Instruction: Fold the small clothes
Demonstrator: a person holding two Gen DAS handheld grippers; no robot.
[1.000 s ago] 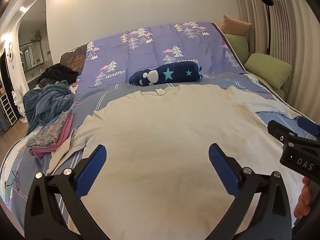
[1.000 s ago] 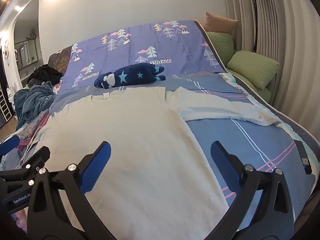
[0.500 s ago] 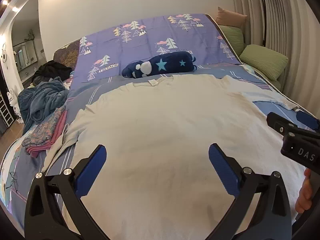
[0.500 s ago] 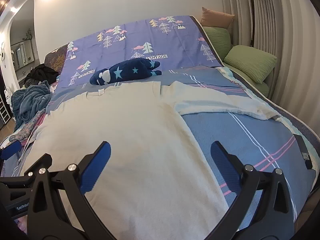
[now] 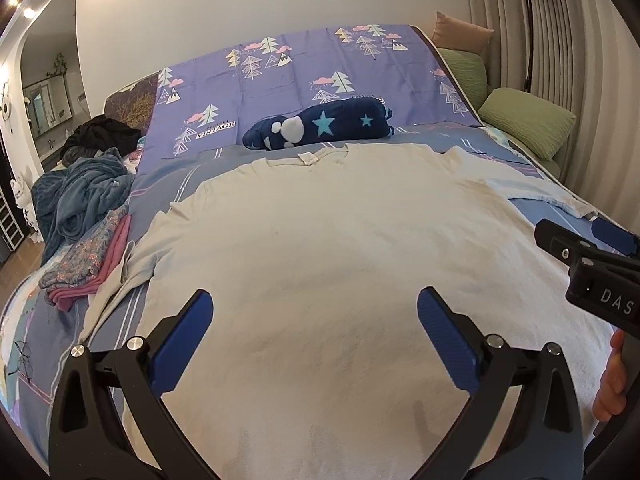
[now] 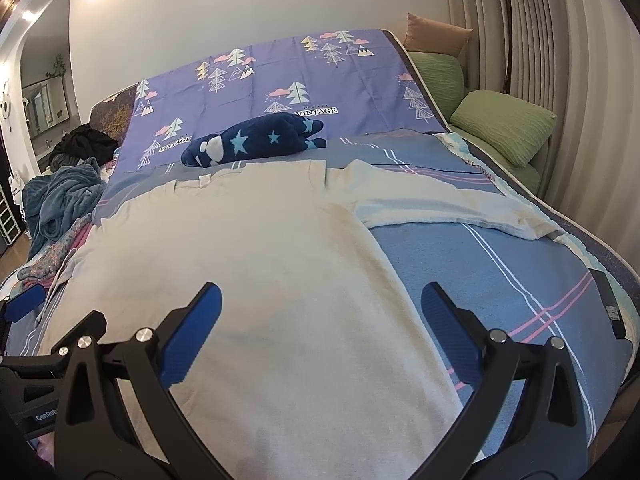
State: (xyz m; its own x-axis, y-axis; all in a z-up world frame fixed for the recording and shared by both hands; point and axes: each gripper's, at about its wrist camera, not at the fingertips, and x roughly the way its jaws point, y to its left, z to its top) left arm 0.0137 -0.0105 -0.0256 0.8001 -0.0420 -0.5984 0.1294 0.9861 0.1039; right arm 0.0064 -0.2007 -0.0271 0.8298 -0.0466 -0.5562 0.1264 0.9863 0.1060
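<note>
Cream shirt (image 5: pixel 320 248) lies flat, spread on the bed (image 6: pixel 500 280), collar at the far end by the star plush (image 5: pixel 320 126), hem toward the grippers, so its long axis runs straight away from both cameras. Left gripper (image 5: pixel 314 344) hovers over the lower body of the shirt, jaws wide apart, holding nothing. Right gripper (image 6: pixel 320 334) is also wide apart and empty, sitting over the shirt's right side edge; its left finger is over cloth, its right finger over bare sheet. Right sleeve (image 6: pixel 440 208) is stretched out sideways toward the green pillow (image 6: pixel 504 128), well apart from both jaws and ahead-right of the right gripper. Left sleeve (image 5: pixel 120 280) is bunched along the left edge beside a folded pile (image 5: pixel 88 264). Judgement: folding not yet begun; the right gripper is nearer the extended sleeve, the left nearer the bunched one. Hem itself is hidden under the gripper frames.
</note>
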